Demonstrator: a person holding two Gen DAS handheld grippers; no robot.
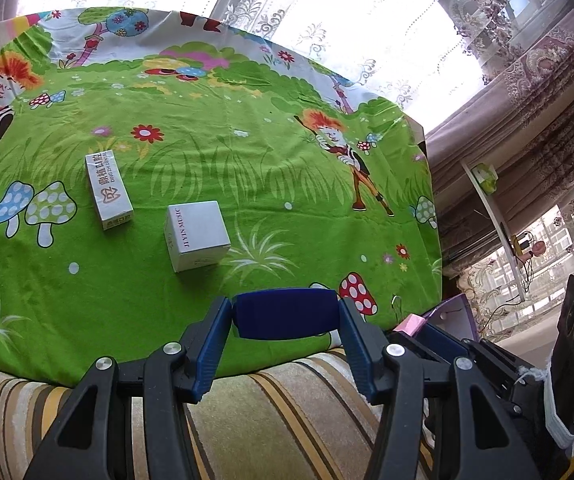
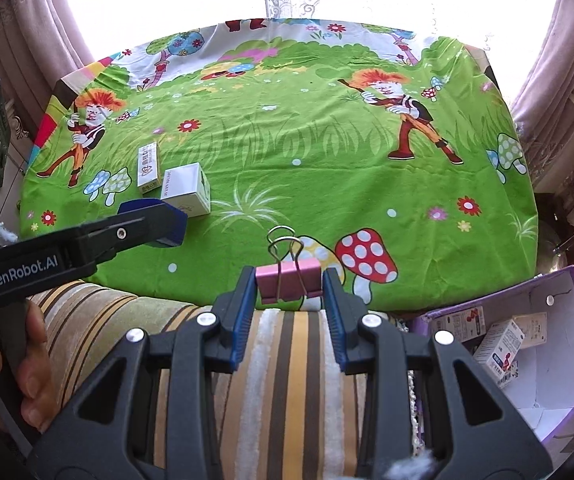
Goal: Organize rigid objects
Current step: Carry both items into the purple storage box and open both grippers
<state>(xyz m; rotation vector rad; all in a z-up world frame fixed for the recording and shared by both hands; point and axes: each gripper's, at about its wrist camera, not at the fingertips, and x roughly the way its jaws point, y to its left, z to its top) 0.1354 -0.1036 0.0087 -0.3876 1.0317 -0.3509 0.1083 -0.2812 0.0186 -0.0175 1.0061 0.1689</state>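
Note:
My left gripper (image 1: pixel 287 316) is shut on a dark blue block (image 1: pixel 285 312), held above the near edge of the green cartoon tablecloth (image 1: pixel 215 148). The same gripper (image 2: pixel 163 220) shows from the side in the right wrist view, with the blue block (image 2: pixel 173 222) at its tip. My right gripper (image 2: pixel 289 284) is shut on a pink binder clip (image 2: pixel 289 282), wire handles pointing up. On the cloth lie a narrow white carton (image 1: pixel 107 190) and a white cube box (image 1: pixel 197 236), apart from both grippers; they appear again as carton (image 2: pixel 147 168) and cube (image 2: pixel 187 192).
A purple-edged cardboard box (image 2: pixel 567 320) with several small cartons inside stands at the lower right, off the table. A striped cushion (image 2: pixel 295 360) lies below the grippers. Curtains and bright windows ring the table. A hand (image 2: pixel 27 360) holds the left gripper.

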